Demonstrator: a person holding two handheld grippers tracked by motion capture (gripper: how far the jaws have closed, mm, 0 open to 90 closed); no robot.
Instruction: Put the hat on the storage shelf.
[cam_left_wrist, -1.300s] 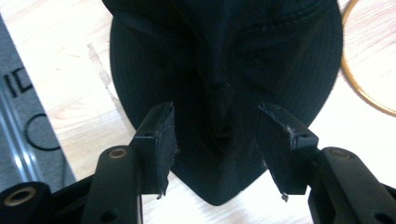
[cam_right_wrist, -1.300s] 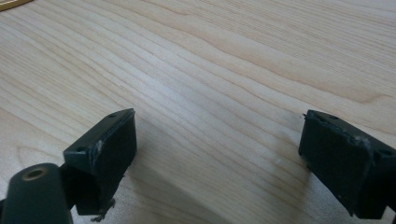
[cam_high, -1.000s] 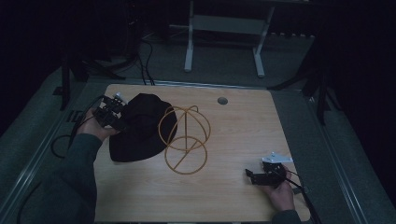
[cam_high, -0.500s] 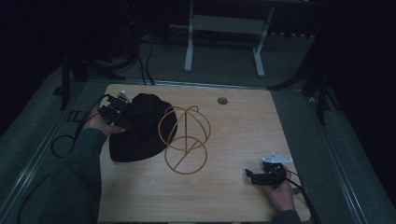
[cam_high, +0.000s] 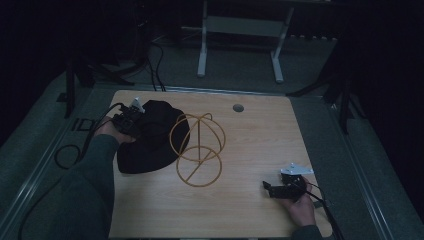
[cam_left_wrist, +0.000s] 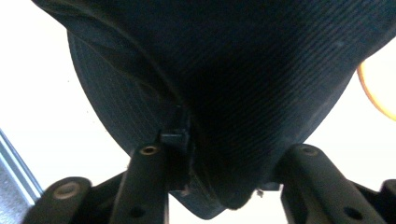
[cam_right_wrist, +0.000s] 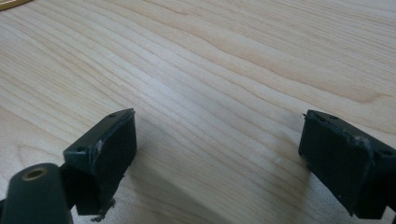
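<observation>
hat (cam_high: 150, 137): black ribbed fabric, soft, crumpled, lying on the table by the left claw; brim curves out to one side in the left gripper view.
left claw (cam_high: 134, 116): at the hat's far-left edge in the high view; the left gripper view shows hat cloth bulging between its two black jaws, jaws narrow on the fabric, holding it.
right claw (cam_right_wrist: 219, 158): jaws wide apart, nothing between them, low over bare wood; in the high view it sits well apart from the hat, near the table's front right.
frame (cam_high: 197, 149): thin golden wire rings, sphere-like on a round base, standing just beside the hat on the side away from the left claw, between the two claws; an orange arc shows at the edge of the left gripper view.
table (cam_high: 260, 140): light wood; grain lines are sharp in the right gripper view, washed out white in the left gripper view.
hole (cam_high: 238, 107): small round grey grommet at the table's far edge, well beyond the right claw.
</observation>
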